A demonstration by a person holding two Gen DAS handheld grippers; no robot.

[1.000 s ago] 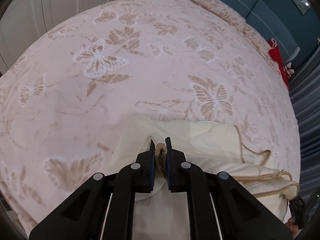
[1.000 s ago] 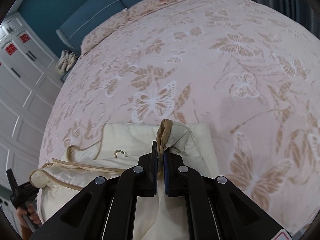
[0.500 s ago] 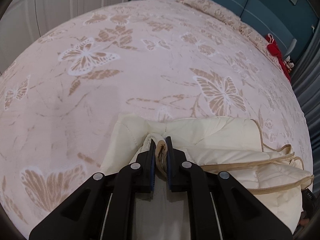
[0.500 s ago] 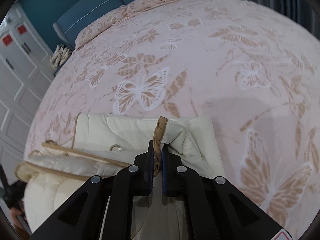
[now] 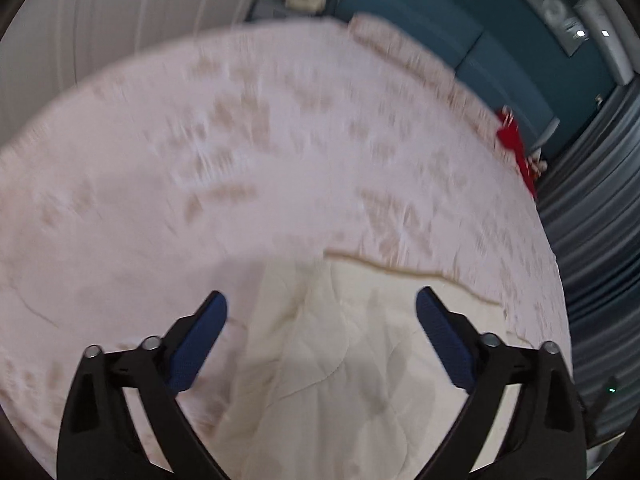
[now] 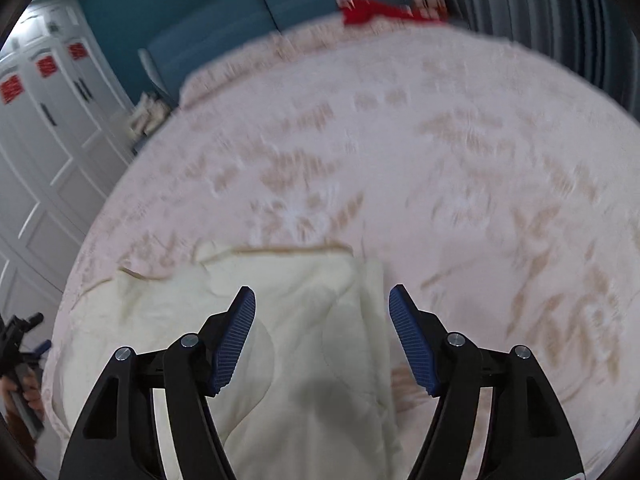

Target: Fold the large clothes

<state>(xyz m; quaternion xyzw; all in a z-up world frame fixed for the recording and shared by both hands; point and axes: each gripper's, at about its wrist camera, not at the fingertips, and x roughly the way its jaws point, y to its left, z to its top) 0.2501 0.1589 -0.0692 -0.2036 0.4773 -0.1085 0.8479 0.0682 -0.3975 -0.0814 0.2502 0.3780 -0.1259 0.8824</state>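
Note:
A cream quilted garment point(image 5: 344, 364) with tan edging lies folded flat on the pink butterfly bedspread point(image 5: 200, 200). My left gripper point(image 5: 322, 300) hovers above its near left part, jaws opening wide, blue pads clear of the cloth and nothing held between them. In the right wrist view the same garment point(image 6: 304, 320) lies below my right gripper point(image 6: 322, 298), whose jaws are also opening with nothing pinched. Both views are blurred by motion. The garment's far edge point(image 6: 288, 249) lies straight across the bed.
A red item point(image 6: 372, 12) lies at the bed's far end by the teal headboard point(image 6: 224, 4). White wardrobe doors point(image 6: 44, 132) stand on the left and grey curtains point(image 5: 592, 240) on the right. A hand on the other gripper's handle point(image 6: 20, 376) shows at the left edge.
Both grippers were shut on bunched folds of the cream garment. They have let go, opened wide and lifted back. The garment now lies flat on the bed.

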